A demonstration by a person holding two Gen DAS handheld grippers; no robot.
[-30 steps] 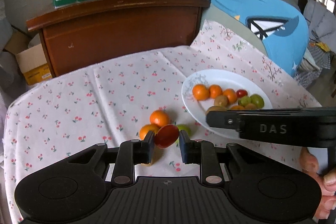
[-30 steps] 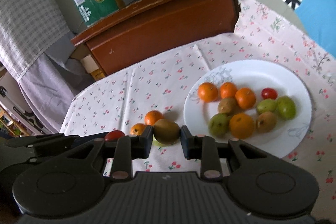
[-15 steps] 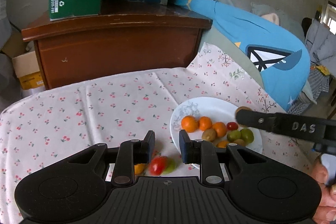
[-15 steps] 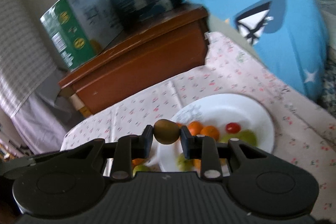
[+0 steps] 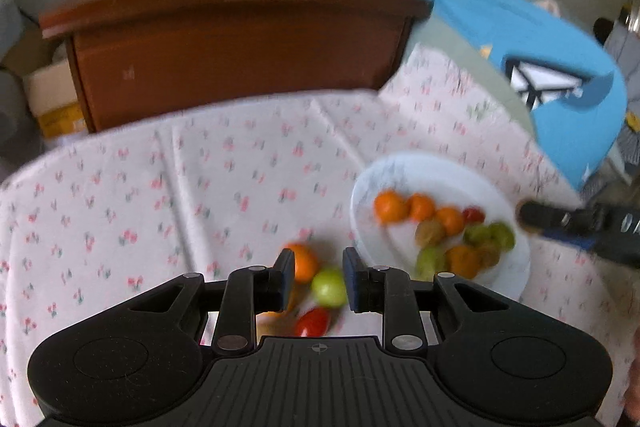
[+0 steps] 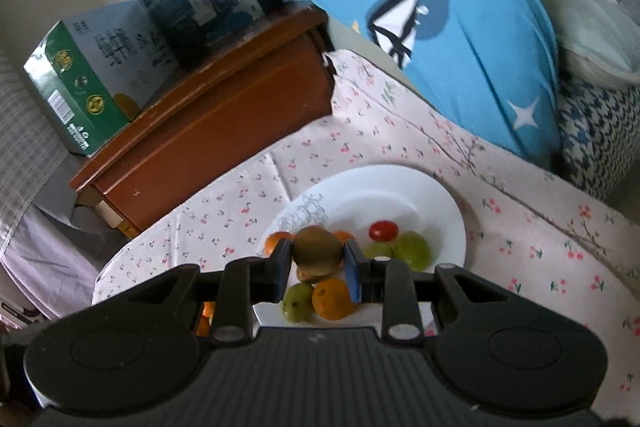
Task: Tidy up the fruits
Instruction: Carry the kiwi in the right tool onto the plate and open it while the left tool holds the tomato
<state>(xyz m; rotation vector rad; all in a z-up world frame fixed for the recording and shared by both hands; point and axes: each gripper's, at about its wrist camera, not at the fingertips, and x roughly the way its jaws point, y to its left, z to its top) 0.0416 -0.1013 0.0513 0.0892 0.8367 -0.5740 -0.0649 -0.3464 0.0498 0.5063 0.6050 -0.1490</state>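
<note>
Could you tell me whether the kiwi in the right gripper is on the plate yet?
Not yet: the kiwi is clamped above the plate.

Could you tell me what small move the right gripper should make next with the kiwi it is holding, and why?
Probably lower it a little and open over a bare part of the white plate. The right gripper is shut on the brown kiwi and hangs above the plate's near side, directly over fruit already lying there, so shifting toward the empty far area first looks safer.

Bare tablecloth [image 5: 168, 195] left; fruit-crowded plate [image 5: 404, 171] right.
</note>
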